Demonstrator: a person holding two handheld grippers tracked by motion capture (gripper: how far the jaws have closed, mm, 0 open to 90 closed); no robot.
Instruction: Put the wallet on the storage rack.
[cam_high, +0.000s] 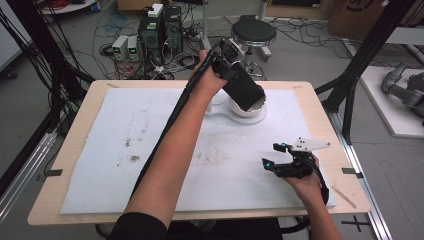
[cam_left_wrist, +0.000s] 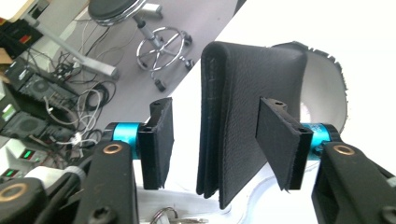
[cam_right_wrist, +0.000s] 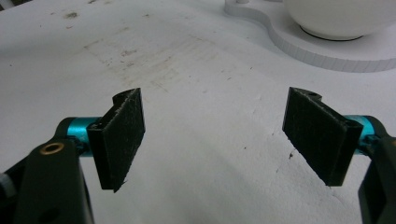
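1. Left tongs (cam_left_wrist: 212, 142) straddle a black wallet (cam_left_wrist: 243, 126) over the white bowl (cam_high: 246, 108) at the table's (cam_high: 65, 150) far side; one pad touches, the other stands clear.
2. Judged step: releasing the wallet into the bowl; next, lift away.
3. Right tongs (cam_right_wrist: 219, 140) rest near right, wide open, empty.

Beyond the left tool (cam_high: 236, 75), on the floor: a round black stool (cam_high: 253, 31), with computer towers (cam_high: 160, 27) and tangled cables (cam_high: 107, 25) to its left. Under both tools, a wooden desk (cam_high: 74, 150) covered by a white mat (cam_high: 100, 175). Brown stains (cam_high: 134, 158) well left of the right tool (cam_high: 273, 155). Far to its right, a grey machine arm (cam_high: 402, 85).
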